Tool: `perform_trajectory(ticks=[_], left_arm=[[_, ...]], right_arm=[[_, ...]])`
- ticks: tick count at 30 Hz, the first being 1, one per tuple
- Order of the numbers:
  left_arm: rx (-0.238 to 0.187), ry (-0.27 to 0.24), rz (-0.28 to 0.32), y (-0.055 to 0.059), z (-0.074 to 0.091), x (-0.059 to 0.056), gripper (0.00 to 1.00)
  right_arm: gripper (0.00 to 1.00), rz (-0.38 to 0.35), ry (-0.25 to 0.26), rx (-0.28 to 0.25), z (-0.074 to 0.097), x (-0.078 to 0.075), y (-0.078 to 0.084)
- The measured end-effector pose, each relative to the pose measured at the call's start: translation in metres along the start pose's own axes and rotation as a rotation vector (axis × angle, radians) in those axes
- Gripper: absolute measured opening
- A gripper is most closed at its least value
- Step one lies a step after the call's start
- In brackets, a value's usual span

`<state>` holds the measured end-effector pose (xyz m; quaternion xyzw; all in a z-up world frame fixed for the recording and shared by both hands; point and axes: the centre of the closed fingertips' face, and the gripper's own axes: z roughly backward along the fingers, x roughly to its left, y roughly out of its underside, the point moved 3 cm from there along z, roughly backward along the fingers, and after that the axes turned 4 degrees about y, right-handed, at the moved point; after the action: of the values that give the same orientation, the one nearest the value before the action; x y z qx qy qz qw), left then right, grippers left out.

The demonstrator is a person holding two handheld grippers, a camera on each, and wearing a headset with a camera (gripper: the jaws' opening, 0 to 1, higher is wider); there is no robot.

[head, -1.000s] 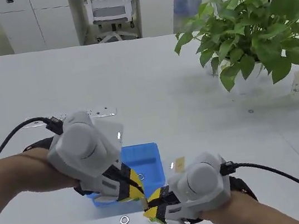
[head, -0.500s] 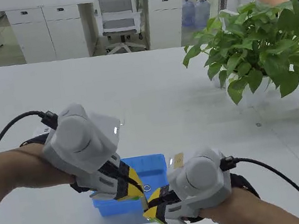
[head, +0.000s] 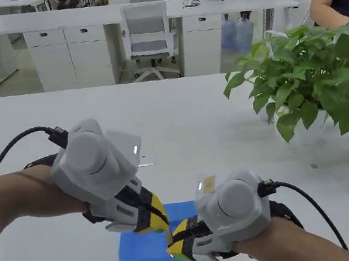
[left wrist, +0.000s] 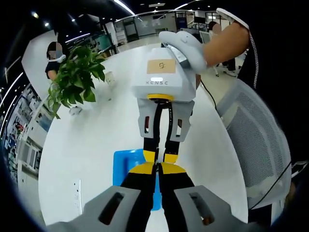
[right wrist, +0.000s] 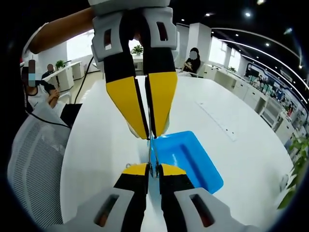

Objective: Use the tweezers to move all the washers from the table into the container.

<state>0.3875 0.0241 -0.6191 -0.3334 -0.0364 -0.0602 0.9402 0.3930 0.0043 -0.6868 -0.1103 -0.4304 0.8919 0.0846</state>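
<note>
Blue container (head: 146,258) on table (head: 214,131) | left gripper (head: 162,221) jaws pinch tweezers (right wrist: 151,152) | right gripper (head: 174,249) jaws pinch them too

The white table (head: 192,115) carries a blue container (head: 140,255) and a potted plant (head: 311,80).

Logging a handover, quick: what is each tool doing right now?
Left tool: shut on the tweezers.
Right tool: shut on the same tweezers, tip to tip with the left.
</note>
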Motion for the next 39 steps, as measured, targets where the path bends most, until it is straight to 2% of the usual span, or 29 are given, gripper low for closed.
perform_trajectory(ticks=[7,17,24,39], left_arm=[[0.008,-0.012,-0.002,0.004,0.004,0.006,0.06],[0.012,-0.016,-0.005,0.010,0.000,0.020,0.06],[0.015,-0.016,-0.005,0.014,-0.006,0.028,0.06],[0.034,-0.005,-0.001,0.032,-0.027,0.044,0.06]], right_arm=[[0.09,0.003,0.001,-0.016,-0.006,-0.006,-0.005],[0.09,0.002,0.011,-0.024,-0.013,-0.018,-0.003],[0.09,0.005,0.015,-0.025,-0.019,-0.027,0.002],[0.10,0.000,0.016,-0.016,-0.041,-0.043,0.021]])
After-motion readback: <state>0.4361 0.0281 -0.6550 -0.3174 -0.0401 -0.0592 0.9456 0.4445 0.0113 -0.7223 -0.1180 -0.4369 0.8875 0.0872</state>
